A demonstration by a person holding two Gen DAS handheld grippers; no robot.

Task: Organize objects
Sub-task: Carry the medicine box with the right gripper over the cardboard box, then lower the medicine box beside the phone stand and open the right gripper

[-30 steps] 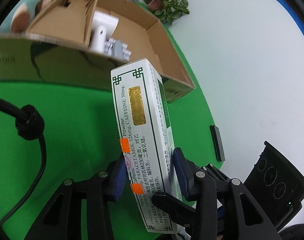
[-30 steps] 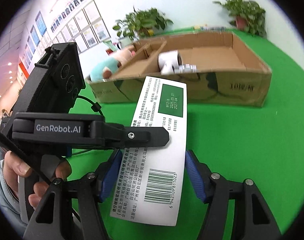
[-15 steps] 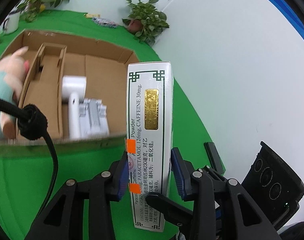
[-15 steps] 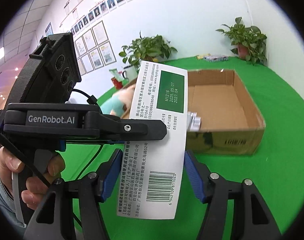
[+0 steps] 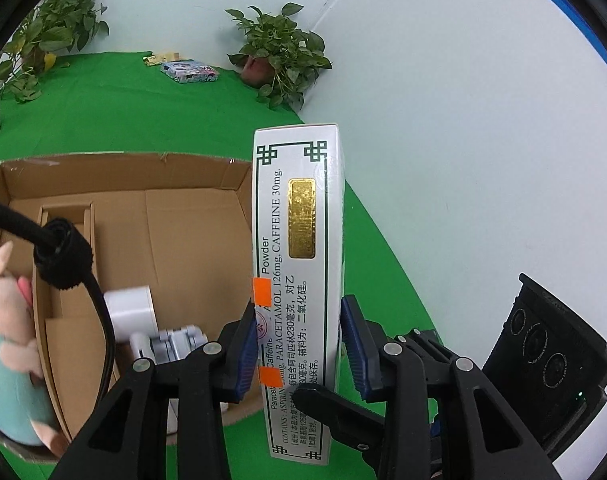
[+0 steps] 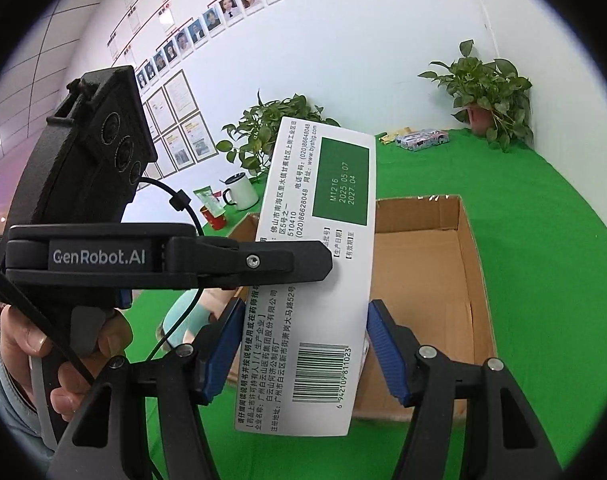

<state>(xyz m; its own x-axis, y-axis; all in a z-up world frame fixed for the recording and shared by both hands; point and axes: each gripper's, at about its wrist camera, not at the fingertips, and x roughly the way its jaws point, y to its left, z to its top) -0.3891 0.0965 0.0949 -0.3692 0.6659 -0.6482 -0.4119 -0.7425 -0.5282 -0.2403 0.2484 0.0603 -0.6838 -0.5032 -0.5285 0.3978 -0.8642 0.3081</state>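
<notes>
smooth white card medicine box (image 5: 299,288) with glossy gold foil; rough brown corrugated cardboard box (image 5: 151,220); matt green cloth table (image 6: 543,240); seemingly plush toy (image 5: 7,344).

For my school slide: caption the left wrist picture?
Left gripper holds white cardboard medicine box above open brown cardboard box.

Medicine box (image 5: 299,280) above carton (image 5: 163,216), right side.

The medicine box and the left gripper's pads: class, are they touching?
Touching. The left wrist view shows both blue pads of the left gripper pressed against the medicine box, no gap.
</notes>
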